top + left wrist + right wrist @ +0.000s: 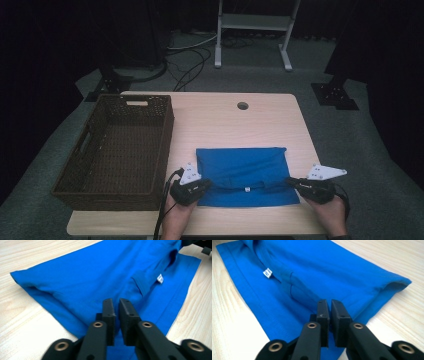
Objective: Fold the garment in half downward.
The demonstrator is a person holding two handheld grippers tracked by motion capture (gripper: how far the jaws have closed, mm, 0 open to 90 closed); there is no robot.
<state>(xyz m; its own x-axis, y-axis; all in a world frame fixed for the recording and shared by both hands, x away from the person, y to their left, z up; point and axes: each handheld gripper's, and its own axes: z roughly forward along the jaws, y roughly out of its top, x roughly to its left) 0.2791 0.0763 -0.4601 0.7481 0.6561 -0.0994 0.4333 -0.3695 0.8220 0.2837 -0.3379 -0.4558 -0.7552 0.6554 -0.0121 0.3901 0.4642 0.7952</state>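
Blue shirt: lying folded, near-centre on table, right of wicker basket.
Left gripper: jaws nearly together, hovering over near-left fabric.
Right gripper: likewise, near-right.
Risk: uneven lifting is likely unfolding it.

My left gripper covers the blue shirt beneath; small white tag unreadable; my forearms cut off at high view's bottom edge.

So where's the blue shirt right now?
In the high view the folded blue shirt lies on the table, right of the brown basket, with the left gripper and right gripper at its near corners.
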